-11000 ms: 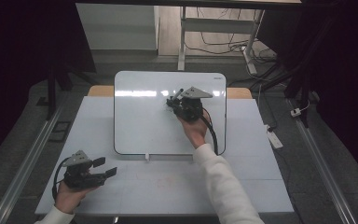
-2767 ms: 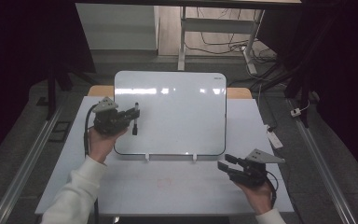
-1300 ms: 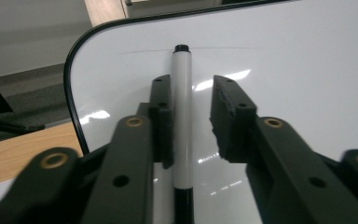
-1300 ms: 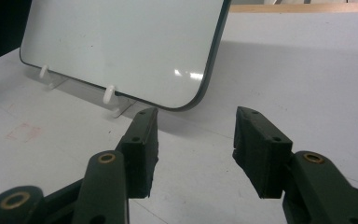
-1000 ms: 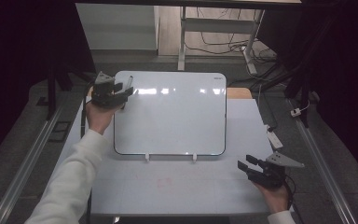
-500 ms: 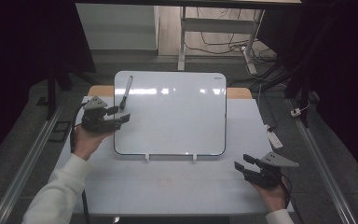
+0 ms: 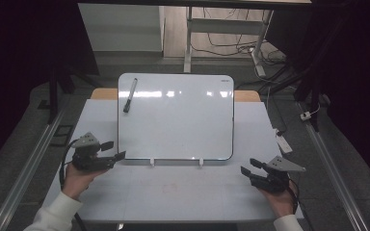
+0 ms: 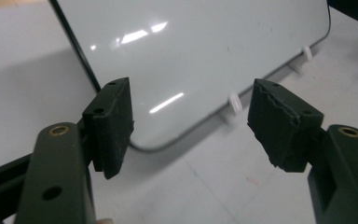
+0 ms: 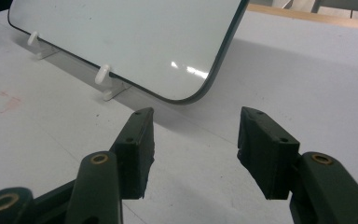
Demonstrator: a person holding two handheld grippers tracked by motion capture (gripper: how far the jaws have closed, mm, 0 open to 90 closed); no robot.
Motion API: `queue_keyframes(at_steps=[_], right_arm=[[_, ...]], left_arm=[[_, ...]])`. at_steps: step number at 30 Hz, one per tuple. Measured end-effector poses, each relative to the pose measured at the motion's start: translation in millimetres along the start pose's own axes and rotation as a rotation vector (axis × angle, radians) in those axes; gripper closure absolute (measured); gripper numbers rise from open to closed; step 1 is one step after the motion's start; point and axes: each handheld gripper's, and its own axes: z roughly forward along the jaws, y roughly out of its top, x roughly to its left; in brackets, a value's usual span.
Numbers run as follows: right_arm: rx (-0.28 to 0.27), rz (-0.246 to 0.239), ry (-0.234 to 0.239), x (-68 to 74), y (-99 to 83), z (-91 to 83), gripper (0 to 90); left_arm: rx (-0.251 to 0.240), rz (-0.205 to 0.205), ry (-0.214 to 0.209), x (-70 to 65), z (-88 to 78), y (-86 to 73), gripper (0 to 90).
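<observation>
High view, read from left to right. The left gripper (image 7: 107,155) rests low over the white table (image 7: 183,202), just off the near left corner of the whiteboard (image 7: 178,120). Its jaws stand apart and have just been opening, with nothing between them. In the left gripper view the fingers (image 8: 109,126) frame that rounded corner of the whiteboard (image 8: 191,51) and one of its small white clips (image 8: 234,101), without touching either. A strip of bare table lies between this gripper and the board's dark left edge.

The marker (image 7: 129,95) lies on the whiteboard near its far left corner, slightly tilted, roughly along the left edge and well apart from both grippers. The rest of the board's surface is bare and glossy. Two white clips (image 7: 151,162) sit along the board's near edge.

In front of the board, a wide band of table runs between the two hands and gives room to move along the near edge.

The right gripper (image 7: 250,169) is held above the table near the board's near right corner, and its jaws are likewise apart with nothing between them. In the right gripper view the fingers (image 9: 137,149) point toward that rounded corner of the whiteboard (image 9: 135,37), with a gap of table (image 9: 307,88) between them and the edge.
</observation>
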Motion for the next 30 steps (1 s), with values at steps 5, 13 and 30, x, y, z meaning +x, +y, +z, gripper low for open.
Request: queue_keyframes(at_steps=[5, 13, 30], right_arm=[[-0.003, -0.023, 0.004, 1.3, 0.6, 1.3, 44.9], [-0.004, -0.038, 0.010, 0.9, 0.7, 3.1, 44.8], [0.005, -0.066, 0.013, 4.3, 1.8, 6.1, 44.8]], left_arm=[[0.025, -0.024, -0.010, -2.4, -4.9, -27.4, 30.7], [0.040, -0.038, -0.028, -6.7, -9.1, -52.5, 29.9], [0.060, -0.004, -0.028, -11.1, -1.6, -56.0, 28.4]])
